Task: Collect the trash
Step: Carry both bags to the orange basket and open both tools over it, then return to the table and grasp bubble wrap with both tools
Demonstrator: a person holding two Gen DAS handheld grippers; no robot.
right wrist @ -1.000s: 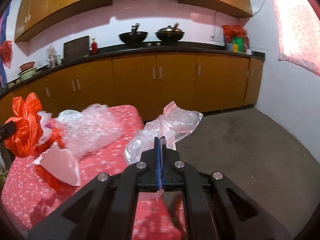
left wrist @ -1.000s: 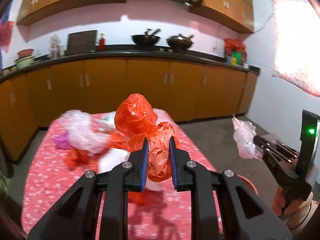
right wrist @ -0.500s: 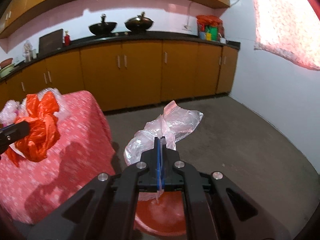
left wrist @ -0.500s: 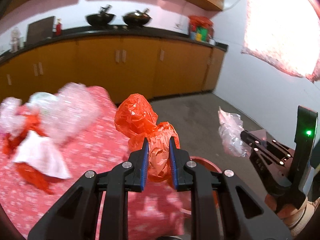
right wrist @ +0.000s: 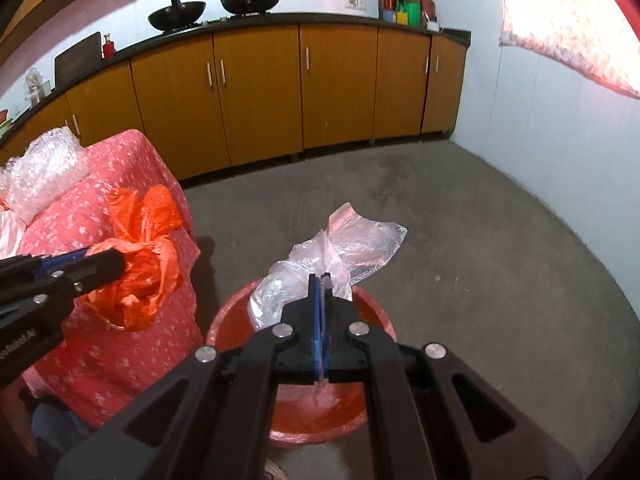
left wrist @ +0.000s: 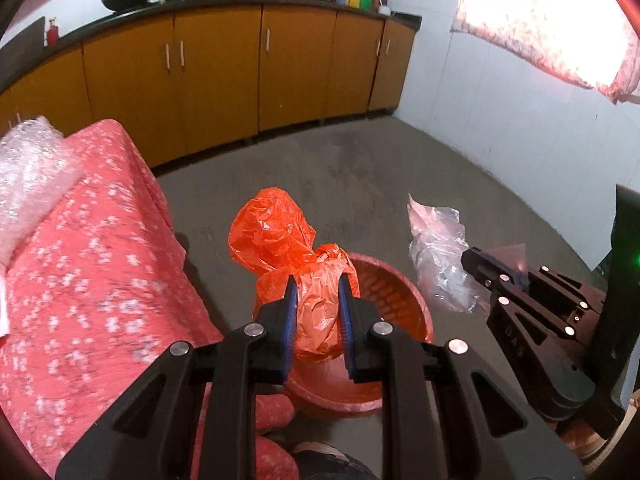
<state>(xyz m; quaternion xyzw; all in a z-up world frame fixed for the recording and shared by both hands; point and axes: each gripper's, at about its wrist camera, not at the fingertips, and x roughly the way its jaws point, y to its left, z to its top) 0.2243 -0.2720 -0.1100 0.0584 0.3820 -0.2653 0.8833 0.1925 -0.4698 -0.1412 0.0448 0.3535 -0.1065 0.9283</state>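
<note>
Left tool: our left tool [left wrist: 316, 312] pinches a crumpled orange plastic bag [left wrist: 280, 240] between its blue pads, which press into the bag's lower folds; the upper bulge stands free above them.
Right tool: our right tool [right wrist: 321, 304] is pressed fully together on a thin fold of a clear crinkled plastic bag [right wrist: 344, 248], most of which billows out ahead of the tips.
Where the trash is: both bags hang in the air over a round red plastic basin [right wrist: 376, 320] that stands on the grey concrete floor [right wrist: 500, 260]; the clear bag looks over its near half, the orange one over its table-side rim.
How it will handle: we judge both bags very light, soft and slippery, not fragile; they crush rather than resist, so a gathered bunch of folds is the best hold, and once let go they may drift instead of dropping straight.
Left to gather: a heap of clear bubble wrap [right wrist: 44, 168] lies on the table [left wrist: 100, 260], under its red flowered cloth, just beside the basin.
In the way: the cloth's draped corner hangs near the basin rim, and our two tools sit close together.
Farther out: brown cabinets [right wrist: 260, 96] with two black woks [right wrist: 176, 16] along the wall, well apart.
</note>
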